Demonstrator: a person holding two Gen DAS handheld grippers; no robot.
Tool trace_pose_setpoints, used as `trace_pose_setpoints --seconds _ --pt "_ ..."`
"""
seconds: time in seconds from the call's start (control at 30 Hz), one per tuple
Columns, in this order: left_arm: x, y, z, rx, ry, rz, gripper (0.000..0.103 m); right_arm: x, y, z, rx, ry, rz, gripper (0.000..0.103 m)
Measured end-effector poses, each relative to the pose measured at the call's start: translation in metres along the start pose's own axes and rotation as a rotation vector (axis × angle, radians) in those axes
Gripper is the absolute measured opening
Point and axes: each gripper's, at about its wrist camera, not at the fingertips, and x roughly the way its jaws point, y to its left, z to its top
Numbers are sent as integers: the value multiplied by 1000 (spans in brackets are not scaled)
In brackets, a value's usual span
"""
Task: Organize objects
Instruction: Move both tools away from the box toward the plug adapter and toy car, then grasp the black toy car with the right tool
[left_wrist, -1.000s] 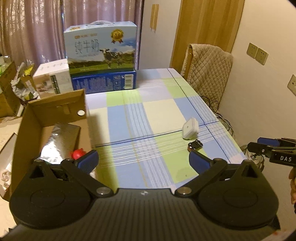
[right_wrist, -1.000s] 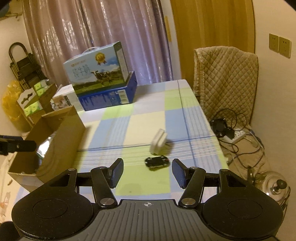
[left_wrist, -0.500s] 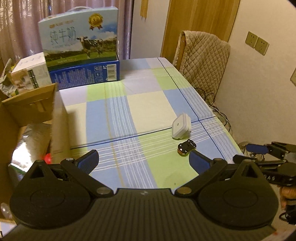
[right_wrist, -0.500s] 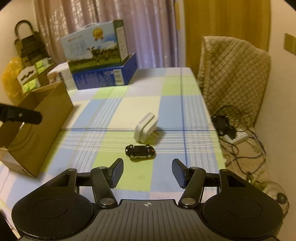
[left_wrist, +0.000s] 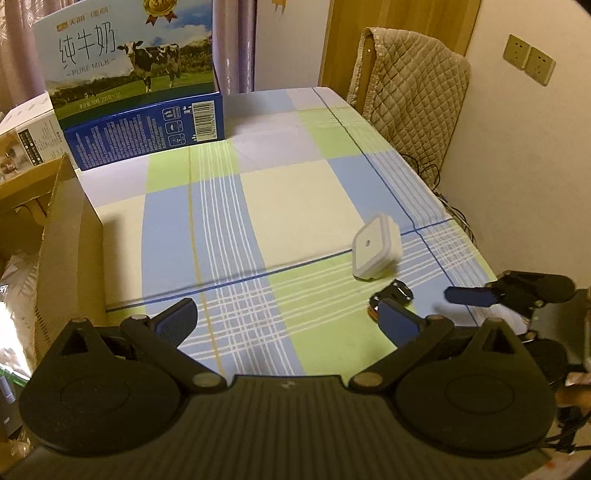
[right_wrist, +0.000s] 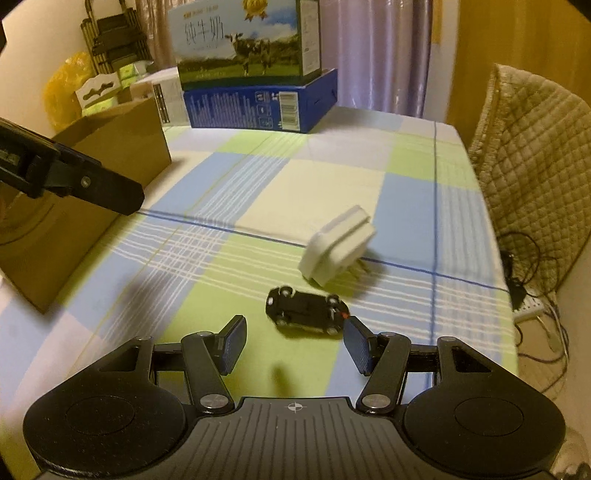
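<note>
While both tools are held above the checked tablecloth (right_wrist: 258, 177), neither has hold of anything. The right gripper (right_wrist: 293, 341) stands with its blue pads spread wide and nothing between them. The black toy car (right_wrist: 306, 309) lies on the cloth directly ahead of that gap, close to the fingertips and slightly toward the right-hand pad; whether that pad's tip touches the car's red-marked end cannot be told. The car appears to lie on its side or tilted, with wheels showing toward the camera. Just beyond the car, and slightly right of it, the white plug adapter (right_wrist: 338, 245) rests tilted on the cloth, apart from the car.

The left gripper (left_wrist: 286, 319) is likewise fully spread and empty. In its view the toy car (left_wrist: 393, 291) shows partly behind its right fingertip, with the adapter (left_wrist: 376, 245) just beyond. Further right, one blue-tipped finger of the right tool enters from the edge.

A cardboard box (left_wrist: 66, 236) stands to the left of the left gripper, touching the cloth. Far ahead of both tools, a milk carton (right_wrist: 245, 35) sits on a blue box (right_wrist: 258, 105). A quilted chair cover (right_wrist: 532, 147) stands off to the right.
</note>
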Motion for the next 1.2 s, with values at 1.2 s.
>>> trace_pose_setpoints --seconds 1.2 --pt "62 -16 15 2 49 -40 102 33 -65 5 393 -17 -118 57"
